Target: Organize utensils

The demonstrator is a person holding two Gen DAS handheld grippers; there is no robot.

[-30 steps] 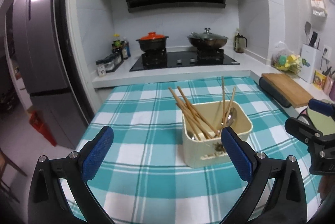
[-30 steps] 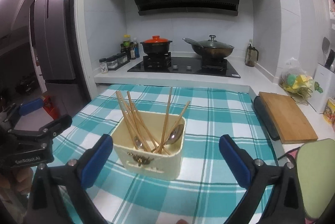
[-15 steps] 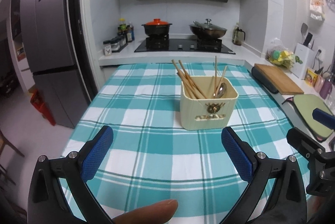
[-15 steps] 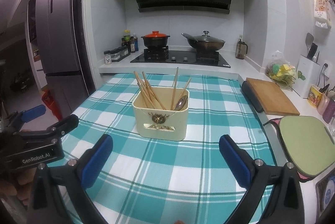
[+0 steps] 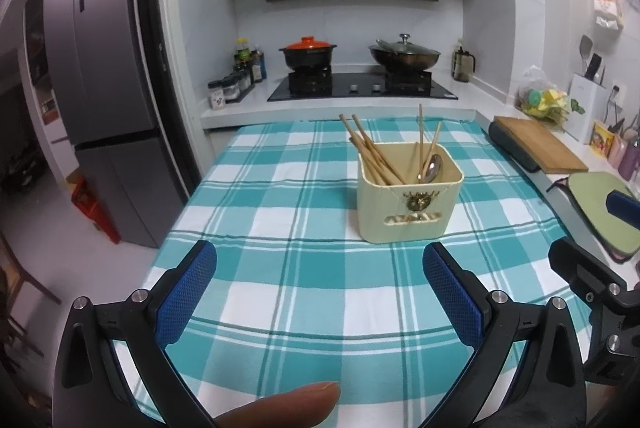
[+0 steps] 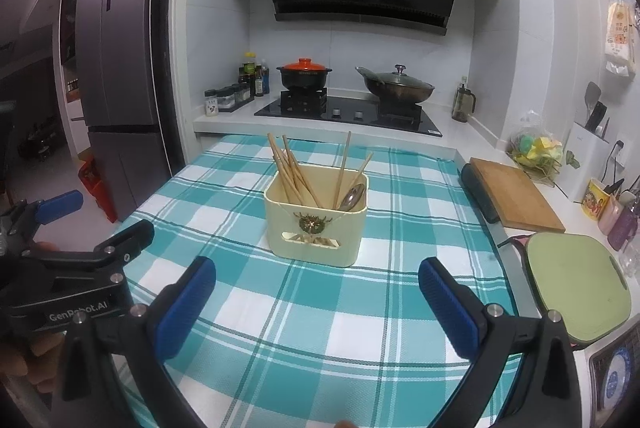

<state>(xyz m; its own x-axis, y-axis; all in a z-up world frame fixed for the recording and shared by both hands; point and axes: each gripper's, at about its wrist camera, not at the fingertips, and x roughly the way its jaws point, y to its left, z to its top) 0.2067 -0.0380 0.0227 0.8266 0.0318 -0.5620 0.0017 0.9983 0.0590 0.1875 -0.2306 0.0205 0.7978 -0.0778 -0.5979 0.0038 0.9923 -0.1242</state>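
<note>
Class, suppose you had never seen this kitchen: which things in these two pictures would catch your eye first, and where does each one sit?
The cream utensil holder stands alone in the middle of the teal checked tablecloth, with wooden chopsticks fanning out of it and a metal spoon leaning at its right side. Behind it, on the black stove, sit a pot with an orange lid and a lidded wok. Nearest the cameras, the left gripper and right gripper are open and empty.

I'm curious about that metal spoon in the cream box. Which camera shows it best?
The left wrist view shows the spoon best: its shiny bowl stands clear of the chopsticks against the cream utensil box wall. In the right wrist view the spoon is also visible, but looks darker and sits lower behind the box rim.
</note>
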